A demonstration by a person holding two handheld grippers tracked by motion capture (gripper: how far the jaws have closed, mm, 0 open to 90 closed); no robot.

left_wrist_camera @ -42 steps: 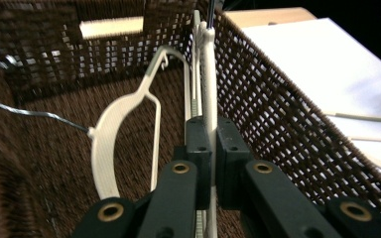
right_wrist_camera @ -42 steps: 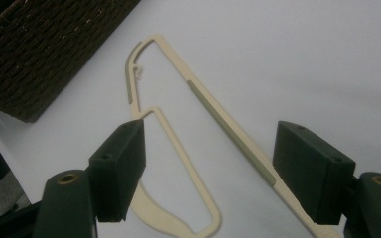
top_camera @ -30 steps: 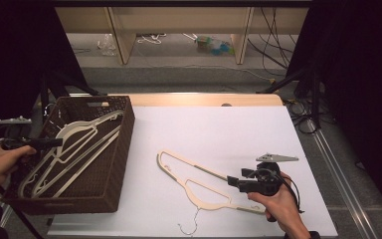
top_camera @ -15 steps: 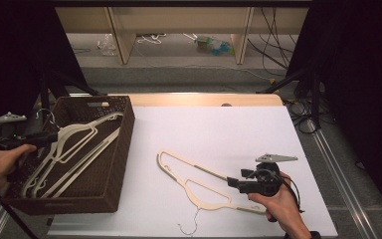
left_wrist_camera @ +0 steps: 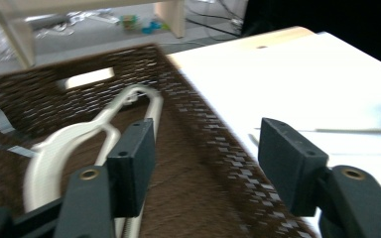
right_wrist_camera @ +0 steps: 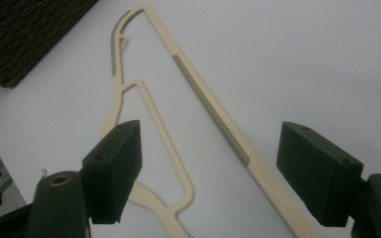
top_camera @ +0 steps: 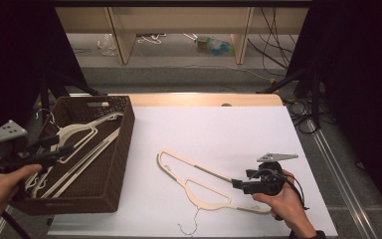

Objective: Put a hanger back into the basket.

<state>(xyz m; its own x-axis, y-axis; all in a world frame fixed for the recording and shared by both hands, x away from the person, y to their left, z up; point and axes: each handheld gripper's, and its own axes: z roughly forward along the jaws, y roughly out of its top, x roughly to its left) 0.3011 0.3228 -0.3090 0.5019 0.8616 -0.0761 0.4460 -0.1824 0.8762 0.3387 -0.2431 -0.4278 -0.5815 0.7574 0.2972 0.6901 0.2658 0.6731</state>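
Right tool (top_camera: 239, 184) apart over one hanger (top_camera: 199, 181), left tool (top_camera: 62, 145) just opening, empty, basket (top_camera: 110, 169) with two hangers (top_camera: 79, 144)

This looks like a lab or recording studio set up for data capture, not a home. A white work table (top_camera: 214, 129) with a pale wooden edge stands in the middle, hemmed in by black curtains (top_camera: 358, 74) at 9 and 3 o'clock. At 12 o'clock, bare wooden shelving legs (top_camera: 122, 35) rise from a grey floor strewn with loose cables (top_camera: 273, 50) and bits of litter (top_camera: 214, 45). Dark stand legs (top_camera: 288, 82) splay out at 2 o'clock, near a metal floor rail (top_camera: 338, 164) at 4 o'clock.
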